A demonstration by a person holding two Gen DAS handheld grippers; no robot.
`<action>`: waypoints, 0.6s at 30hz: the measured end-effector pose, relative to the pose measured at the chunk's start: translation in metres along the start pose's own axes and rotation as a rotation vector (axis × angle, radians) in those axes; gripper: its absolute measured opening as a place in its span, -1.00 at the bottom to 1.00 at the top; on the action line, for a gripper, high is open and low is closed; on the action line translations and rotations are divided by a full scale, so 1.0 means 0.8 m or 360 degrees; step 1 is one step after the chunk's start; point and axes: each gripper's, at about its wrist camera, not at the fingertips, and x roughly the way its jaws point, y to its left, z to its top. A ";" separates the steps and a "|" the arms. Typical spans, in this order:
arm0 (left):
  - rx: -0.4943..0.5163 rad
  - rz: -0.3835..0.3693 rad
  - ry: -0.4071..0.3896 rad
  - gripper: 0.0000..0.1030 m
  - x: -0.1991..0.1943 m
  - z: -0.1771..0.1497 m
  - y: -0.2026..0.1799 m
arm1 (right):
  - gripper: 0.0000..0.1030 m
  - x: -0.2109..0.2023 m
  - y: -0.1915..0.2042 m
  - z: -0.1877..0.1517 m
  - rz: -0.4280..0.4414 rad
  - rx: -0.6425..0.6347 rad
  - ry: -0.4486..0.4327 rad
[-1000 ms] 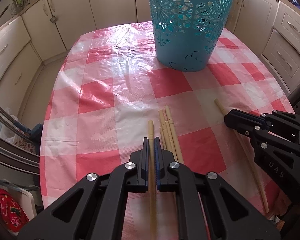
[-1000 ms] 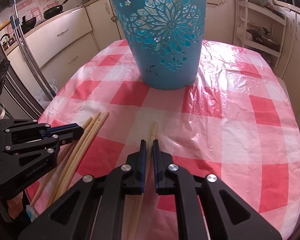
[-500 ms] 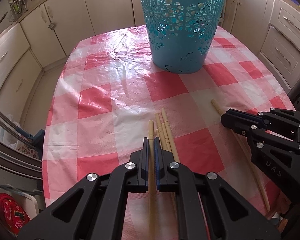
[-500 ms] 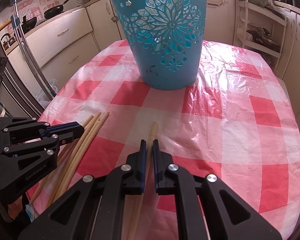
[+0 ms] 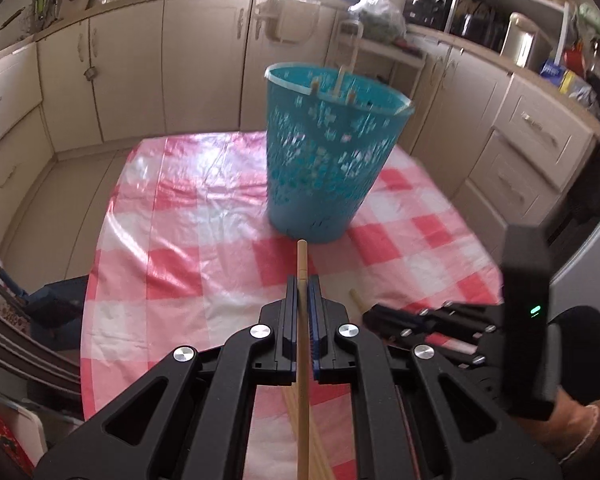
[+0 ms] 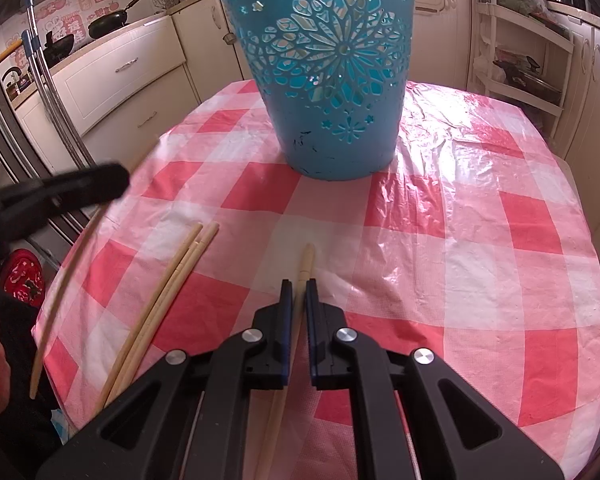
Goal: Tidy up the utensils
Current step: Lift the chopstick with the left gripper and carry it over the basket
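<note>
Chopsticks are what we see in both tools. Our left tool [image 5: 303, 300] is closed tight on 1 chopstick [image 5: 302, 264], which sits pinched between the blue pads and pokes out ahead of them, its tip in line with the base of the blue basket [image 5: 324, 168]. From the right wrist view that same tool [image 6: 100, 184] shows as a dark blur at the left, up off the bench, with its chopstick [image 6: 66, 280] slanting down below it over the bench edge.

Our right tool [image 6: 296, 304] is drawn narrow around a second chopstick [image 6: 305, 264] that lies on the red and white checked cloth [image 6: 480, 240]; whether the pads actually press on it we cannot tell, as a thin gap shows on each side. Its tip points toward the basket, which stands at the far side of the bench.

Loose chopsticks [image 6: 172, 280], about 3, lie side by side on the cloth to the left of the right tool, near the bench edge. More sticks stand inside the basket, their ends showing above its rim [image 5: 342, 78].
</note>
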 end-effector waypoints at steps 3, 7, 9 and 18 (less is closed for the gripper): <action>-0.0050 -0.0121 -0.0118 -0.90 -0.023 0.016 -0.004 | -0.86 0.000 0.000 0.000 0.0002 0.0003 0.0000; -0.0090 -0.0240 -0.0220 -0.90 -0.043 0.035 -0.013 | -0.86 0.000 0.000 0.000 0.0000 0.0001 -0.0001; -0.0104 -0.0274 -0.0289 -0.90 -0.051 0.050 -0.017 | -0.86 0.000 0.000 -0.001 -0.0001 0.0000 -0.0001; -0.0148 -0.0182 -0.0761 -0.90 -0.077 0.168 -0.040 | -0.86 0.000 0.002 0.000 -0.0012 -0.0007 -0.0004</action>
